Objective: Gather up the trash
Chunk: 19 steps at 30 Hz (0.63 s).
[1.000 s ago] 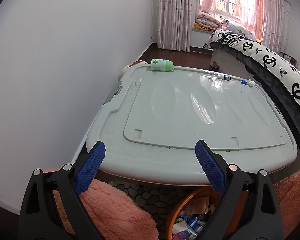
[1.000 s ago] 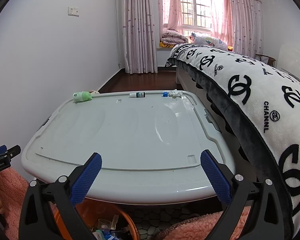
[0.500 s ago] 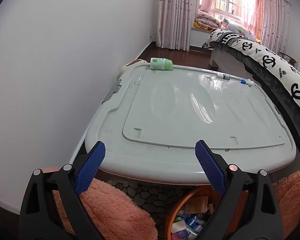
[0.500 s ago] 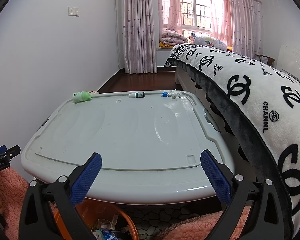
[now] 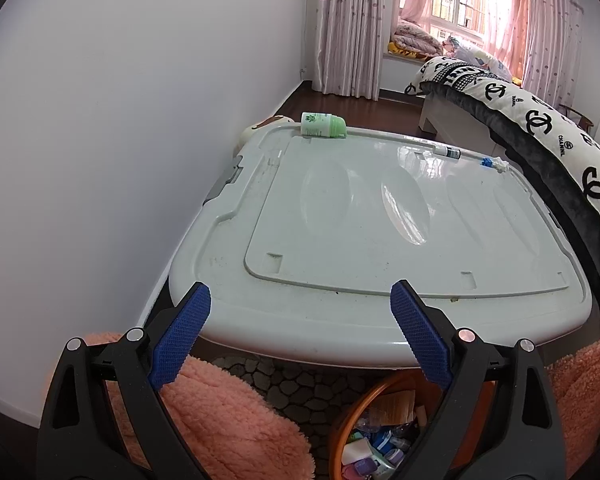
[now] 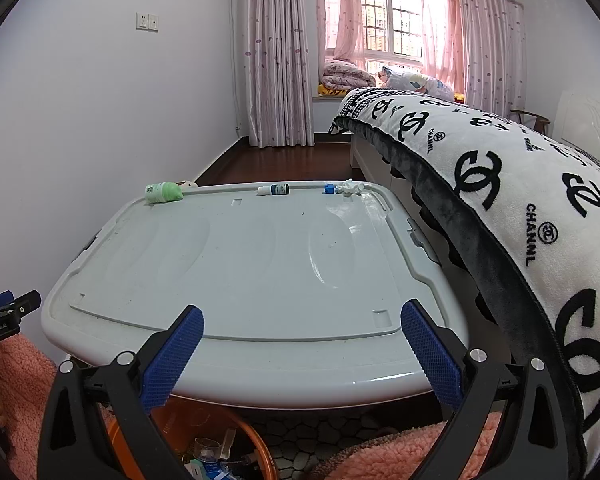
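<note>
Left wrist view: my left gripper (image 5: pixel 298 336) hangs with its jaws spread wide and nothing between them, above the near edge of a big grey storage-box lid (image 5: pixel 380 240).
Right wrist view: my right gripper (image 6: pixel 300 356) is spread just as wide and also empty, over the same near edge.
Trash left, far left: a green bottle (image 5: pixel 323 124) lies on its side at the far left corner of the lid.
Trash left, far middle: a small white tube (image 6: pixel 274 189) lies along the far rim.
Trash left, far right: a blue cap (image 6: pixel 329 188) sits touching a crumpled tissue (image 6: pixel 350 187) near the far right corner.
Bin: an orange basket (image 5: pixel 342 428) stands on the floor below the near edge, between my grippers, and already holds wrappers and small bottles.
Progress: some trash is in the basket, so I judge the job well under way; four pieces on the far rim remain.
Next need: a long reach across the lid, since everything left is well apart from both grippers.
Right side: the bed (image 6: pixel 520 200) runs close beside the lid.
</note>
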Motion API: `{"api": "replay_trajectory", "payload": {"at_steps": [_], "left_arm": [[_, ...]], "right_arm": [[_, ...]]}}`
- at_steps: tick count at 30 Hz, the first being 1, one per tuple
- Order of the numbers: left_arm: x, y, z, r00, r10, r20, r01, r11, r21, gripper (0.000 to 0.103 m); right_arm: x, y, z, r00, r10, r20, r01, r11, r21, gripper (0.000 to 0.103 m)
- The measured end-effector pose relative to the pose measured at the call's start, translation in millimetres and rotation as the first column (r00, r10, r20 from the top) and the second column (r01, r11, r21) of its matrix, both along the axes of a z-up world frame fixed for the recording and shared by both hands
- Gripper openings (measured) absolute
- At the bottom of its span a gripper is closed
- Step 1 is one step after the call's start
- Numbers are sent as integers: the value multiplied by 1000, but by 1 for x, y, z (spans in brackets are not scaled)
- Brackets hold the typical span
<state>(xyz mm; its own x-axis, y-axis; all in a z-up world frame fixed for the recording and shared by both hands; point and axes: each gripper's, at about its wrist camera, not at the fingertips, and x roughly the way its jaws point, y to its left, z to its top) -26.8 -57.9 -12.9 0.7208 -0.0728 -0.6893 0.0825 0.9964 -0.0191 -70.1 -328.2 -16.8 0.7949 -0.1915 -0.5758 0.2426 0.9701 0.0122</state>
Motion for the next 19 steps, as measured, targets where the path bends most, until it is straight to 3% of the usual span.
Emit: {"api": "replay_trajectory", "payload": {"at_steps": [19], "left_arm": [[1, -1, -3, 1000, 17, -22, -17, 1000, 4, 89]], "right_arm": [[-1, -4, -1, 1000, 1, -6, -1, 1000, -3, 98]]}}
